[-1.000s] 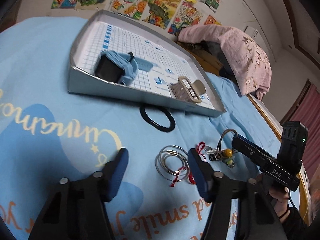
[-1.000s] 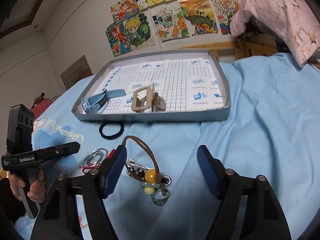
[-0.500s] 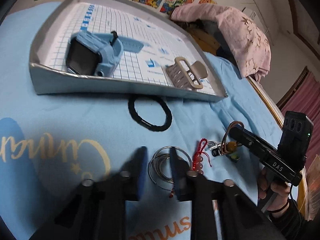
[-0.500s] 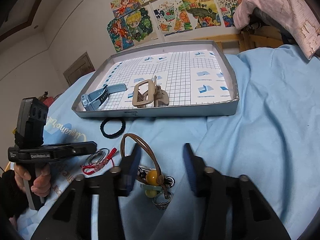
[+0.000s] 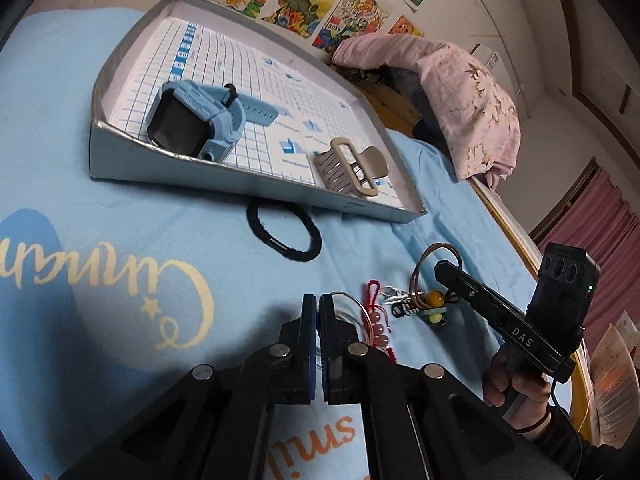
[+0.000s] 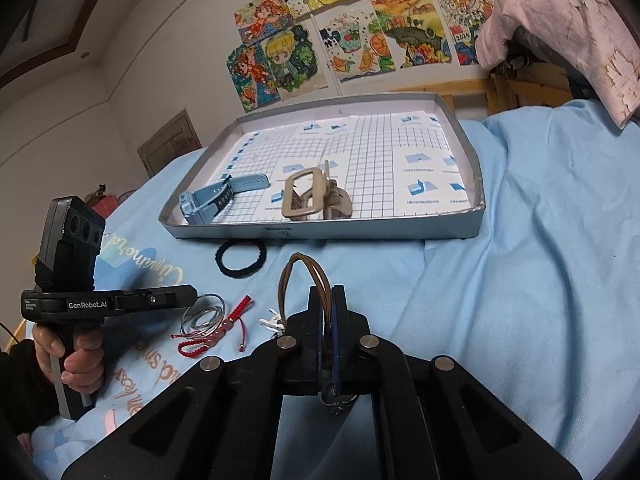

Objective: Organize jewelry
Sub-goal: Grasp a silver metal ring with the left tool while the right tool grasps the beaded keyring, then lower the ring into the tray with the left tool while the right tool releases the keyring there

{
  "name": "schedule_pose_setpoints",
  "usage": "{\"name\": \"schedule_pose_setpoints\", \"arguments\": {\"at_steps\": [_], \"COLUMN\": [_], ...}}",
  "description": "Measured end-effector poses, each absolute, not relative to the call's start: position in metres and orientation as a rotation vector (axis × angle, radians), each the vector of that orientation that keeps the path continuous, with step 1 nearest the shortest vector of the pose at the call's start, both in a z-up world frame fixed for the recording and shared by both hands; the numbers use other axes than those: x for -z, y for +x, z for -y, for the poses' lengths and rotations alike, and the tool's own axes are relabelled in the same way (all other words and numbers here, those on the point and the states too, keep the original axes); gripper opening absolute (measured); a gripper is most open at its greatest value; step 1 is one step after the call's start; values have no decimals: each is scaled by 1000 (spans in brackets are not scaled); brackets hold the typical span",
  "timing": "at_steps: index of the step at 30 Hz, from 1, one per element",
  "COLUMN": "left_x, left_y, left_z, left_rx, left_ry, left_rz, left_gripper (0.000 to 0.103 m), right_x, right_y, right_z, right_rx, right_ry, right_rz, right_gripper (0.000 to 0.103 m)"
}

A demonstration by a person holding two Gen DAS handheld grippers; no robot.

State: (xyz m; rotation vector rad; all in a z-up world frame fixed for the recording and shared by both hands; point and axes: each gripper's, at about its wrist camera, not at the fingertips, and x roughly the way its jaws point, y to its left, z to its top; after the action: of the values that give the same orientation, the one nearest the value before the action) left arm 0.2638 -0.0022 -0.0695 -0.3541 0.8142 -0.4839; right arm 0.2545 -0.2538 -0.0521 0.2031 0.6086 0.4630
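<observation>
My left gripper [image 5: 318, 305] is shut on the silver bangles [image 5: 349, 300], which also show at its tip in the right wrist view [image 6: 203, 312]. A red bead bracelet [image 5: 376, 320] lies beside them [image 6: 218, 332]. My right gripper [image 6: 327, 300] is shut on the brown cord keychain [image 6: 306, 276]; its loop and yellow bead [image 5: 434, 299] show in the left wrist view. The grey tray [image 5: 120, 160] holds a blue watch [image 5: 196, 120] and a beige hair clip [image 5: 348, 168]. A black hair tie [image 5: 284, 234] lies in front of the tray.
The jewelry lies on a light blue bedspread [image 6: 520, 280] with gold lettering. A pink blanket [image 5: 460, 92] is draped over the wooden headboard behind the tray. Posters [image 6: 340, 40] cover the wall.
Both grippers went from wide open to shut: the left closed on the silver bangles, the right on the brown cord keychain. Both moved in closer to the bedspread.
</observation>
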Motion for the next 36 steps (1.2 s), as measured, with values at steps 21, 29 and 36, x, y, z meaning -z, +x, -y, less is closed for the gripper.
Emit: {"name": "schedule_pose_setpoints", "arguments": {"at_steps": [21,29,36], "left_x": [0,-1,47], "left_y": [275,289,285], "left_z": [0,1,-1], "left_rx": [471,455,413], "left_ry": [-359,-329,-282], "left_rz": [-618,-644,-782], "left_gripper": [1,1,1], "right_x": [-7,-12,8], "right_y": [265,288,288], "right_z": [245,236,234], "right_rx": [-473,-473,-472], "right_ry": [151,152,149], "right_rz": [-453,-444,-510], "right_gripper": [2,2,2]}}
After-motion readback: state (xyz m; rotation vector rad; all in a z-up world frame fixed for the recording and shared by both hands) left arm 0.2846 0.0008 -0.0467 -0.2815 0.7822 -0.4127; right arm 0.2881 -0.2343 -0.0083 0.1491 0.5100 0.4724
